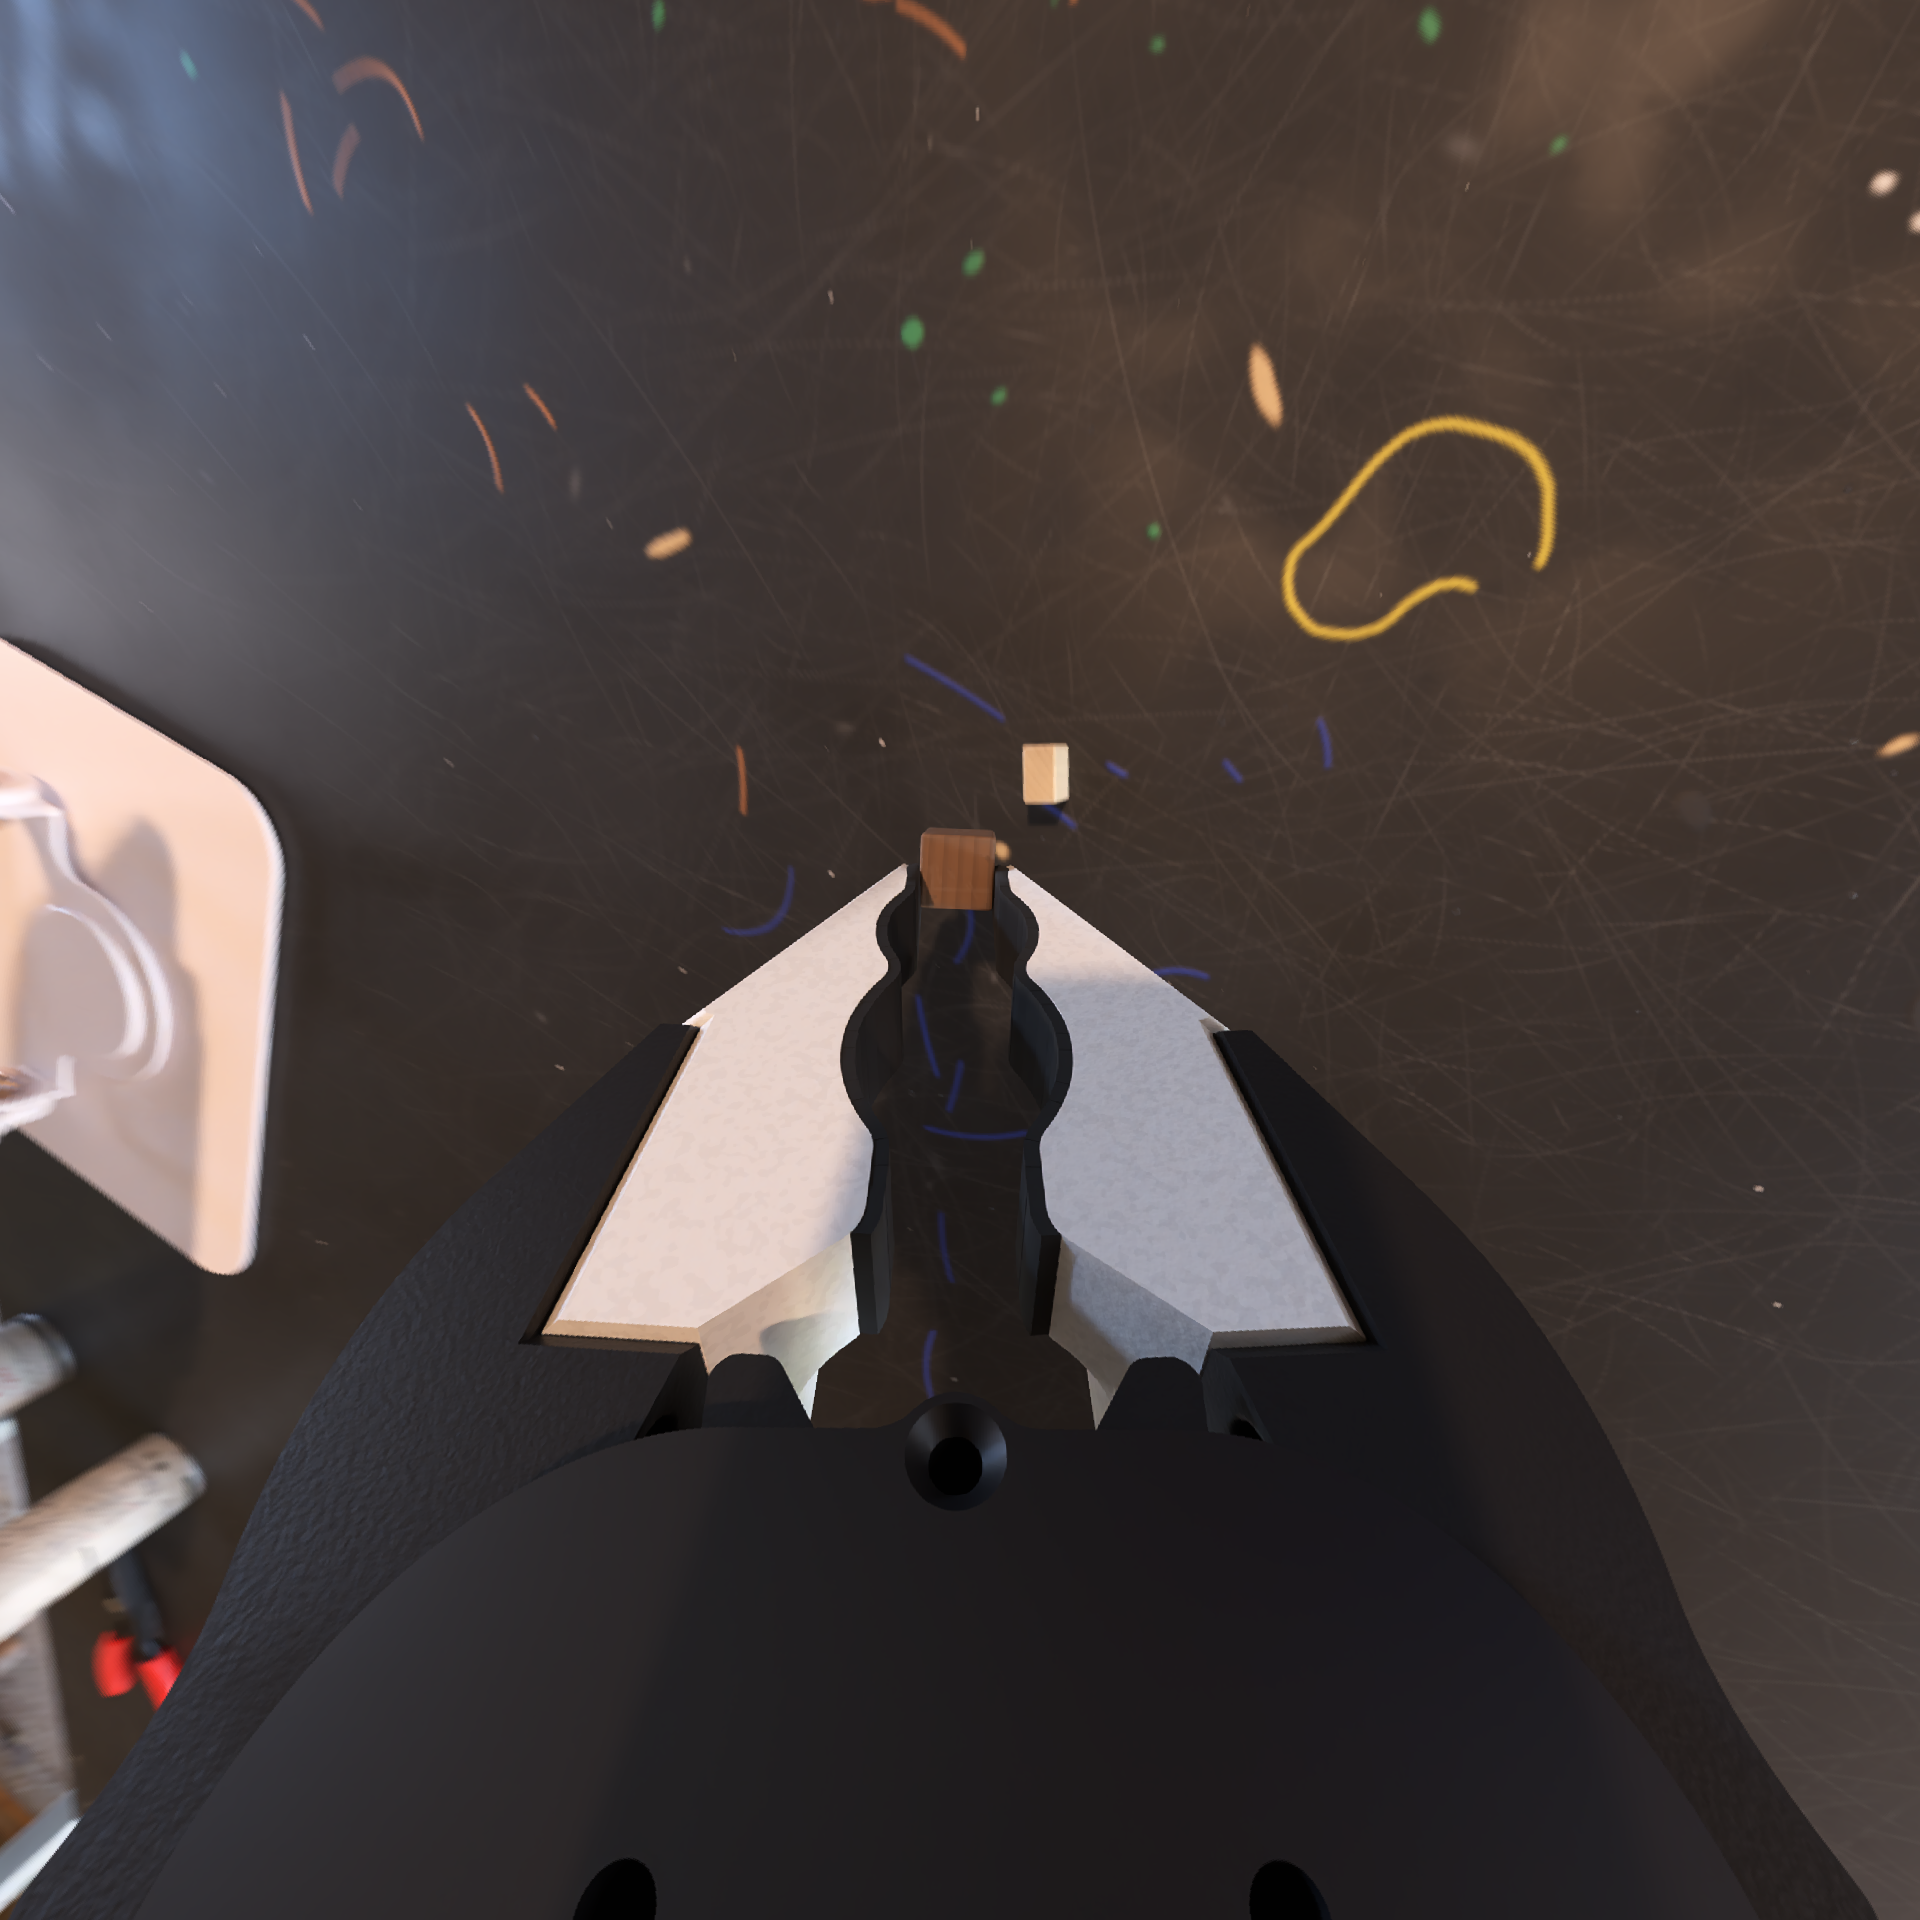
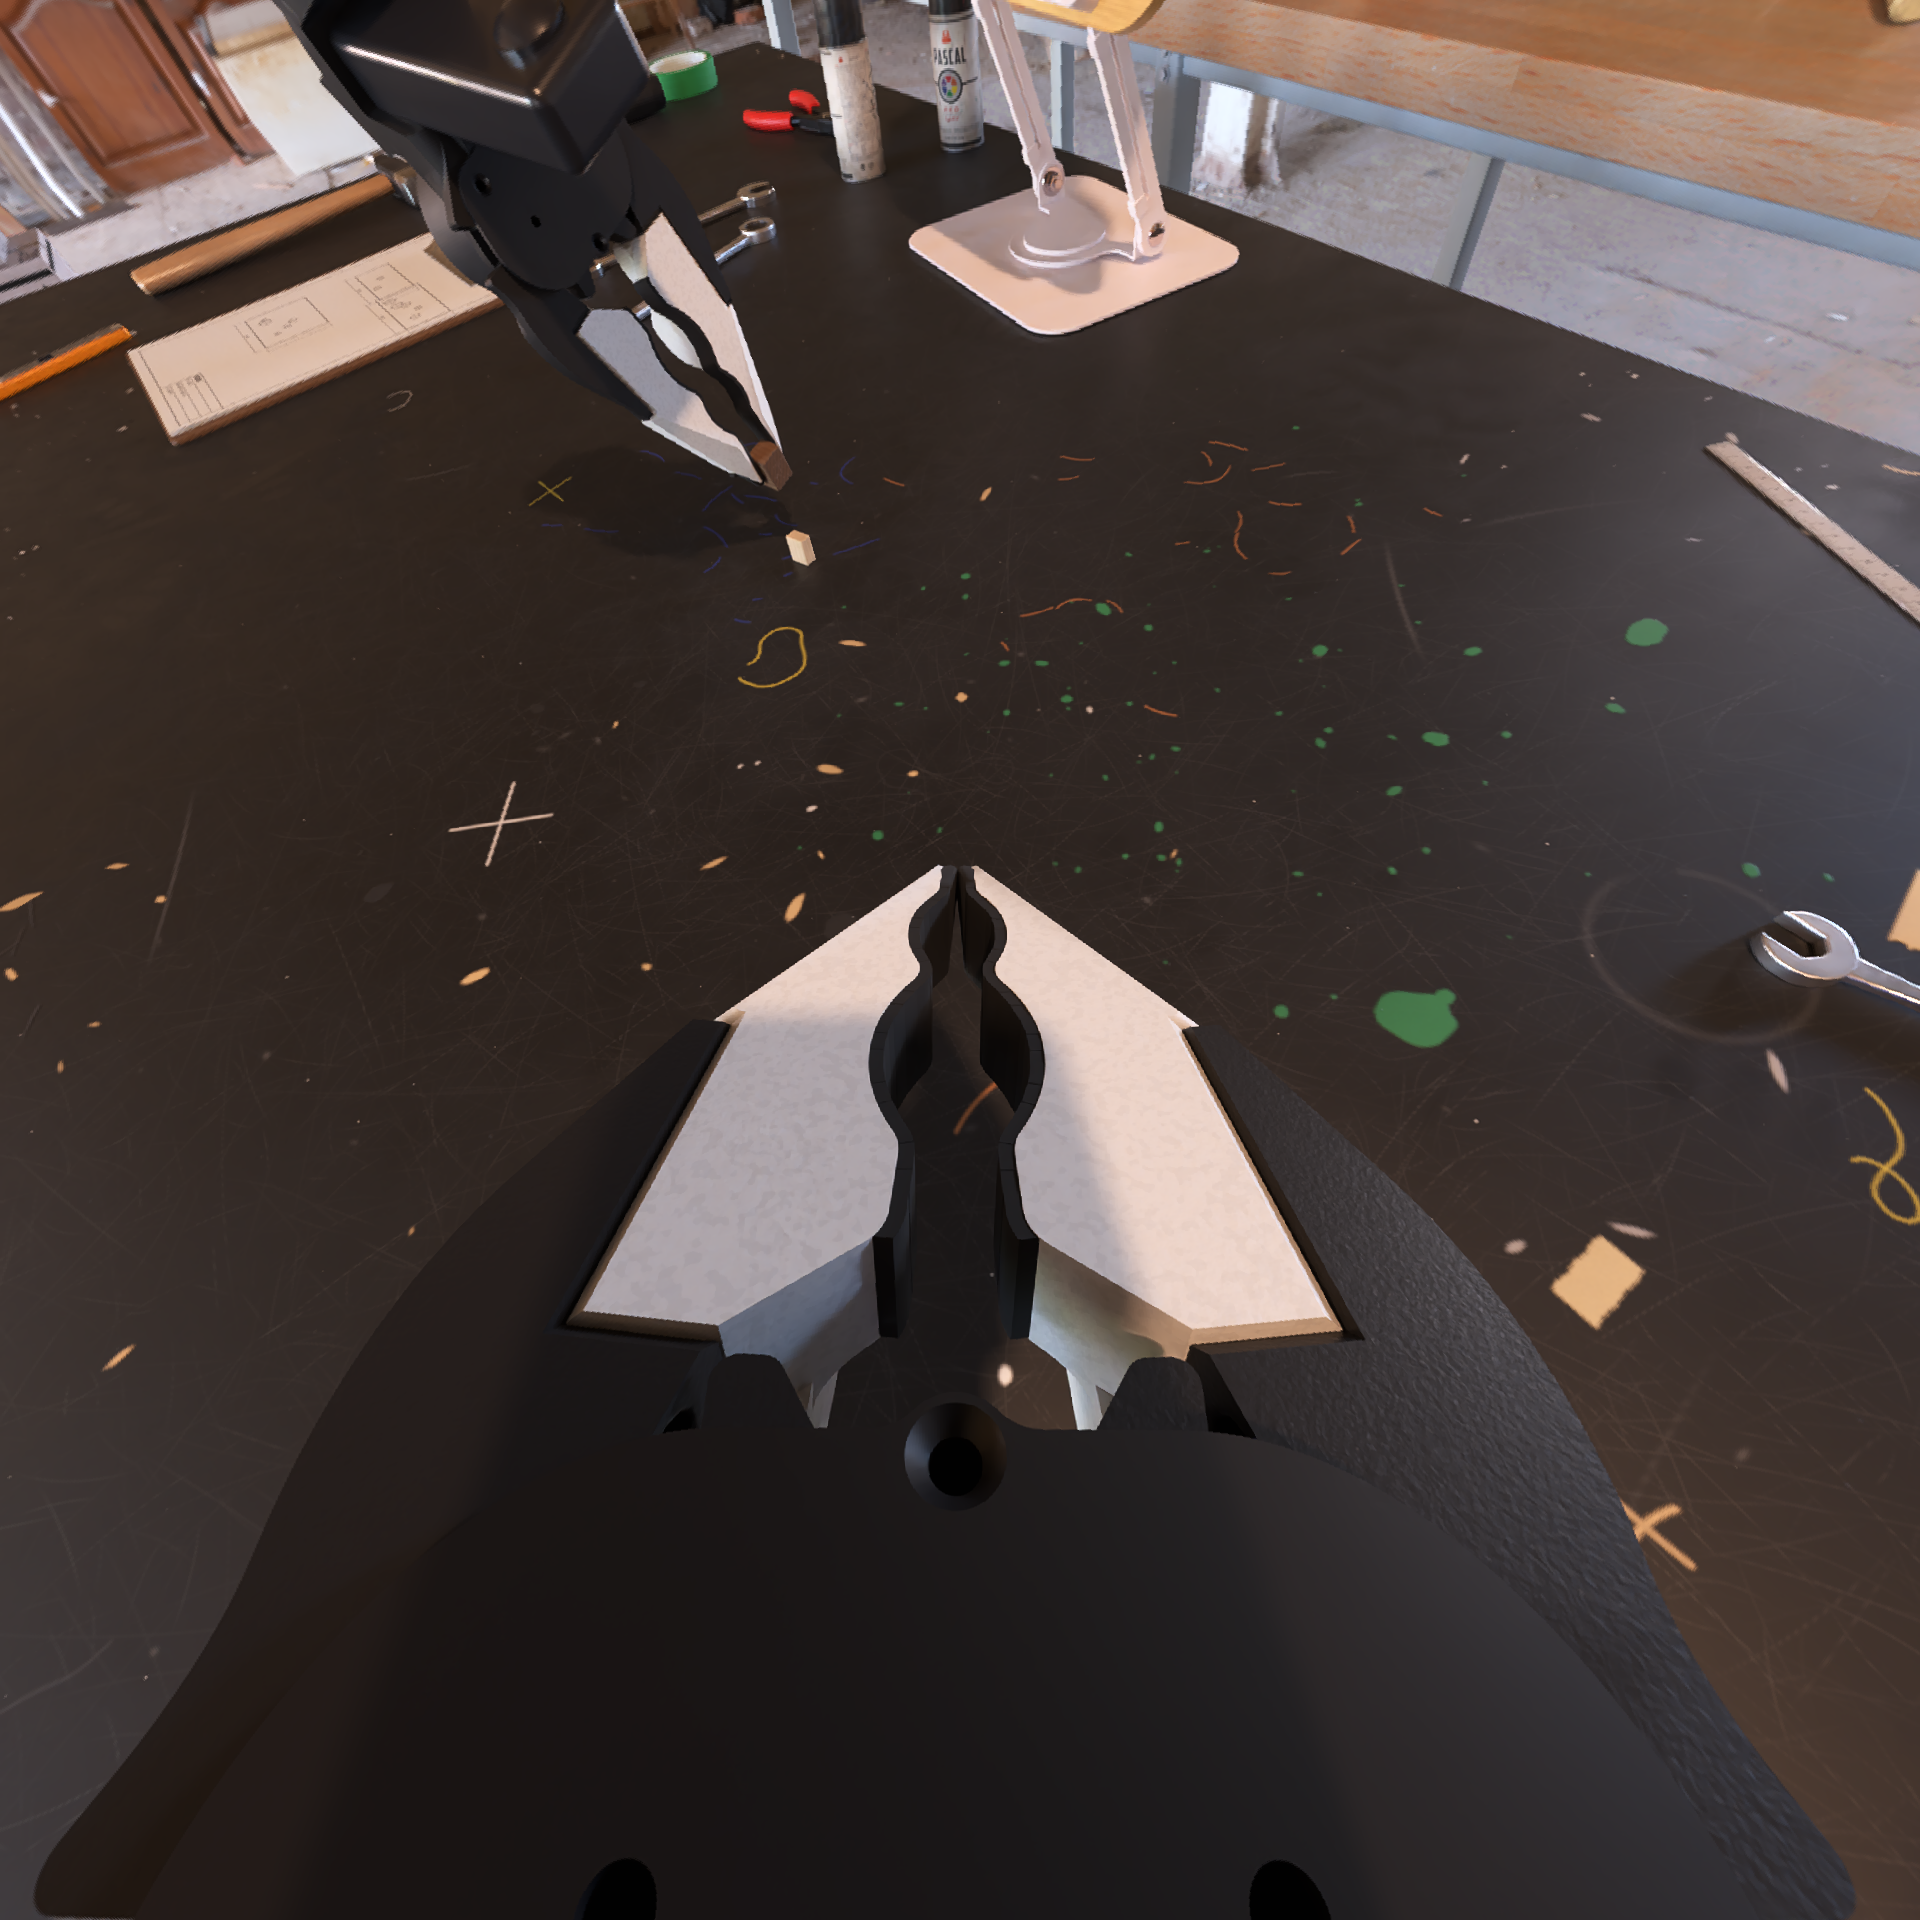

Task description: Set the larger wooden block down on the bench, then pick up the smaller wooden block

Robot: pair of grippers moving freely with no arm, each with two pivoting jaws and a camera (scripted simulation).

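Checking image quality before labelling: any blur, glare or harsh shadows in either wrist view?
Left wrist view: bench edges smeared and blurred, pale glare top left, centre sharp around the brown block. Right wrist view: crisp, wide-angle bending at the edges, left tool casting a soft shadow on the bench.

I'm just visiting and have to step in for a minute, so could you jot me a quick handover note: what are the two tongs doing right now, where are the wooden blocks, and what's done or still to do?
Left tongs: shut on the larger wooden block, a brown cube at their tips, held just above the bench.
Right tongs: shut, holding nothing, well away from the blocks.
Smaller wooden block: pale, sitting free on the bench just beyond the left tongs' tips.
Done: nothing is finished yet; the larger block is not set down.
Left: lower and release the larger block, then pick up the smaller one.
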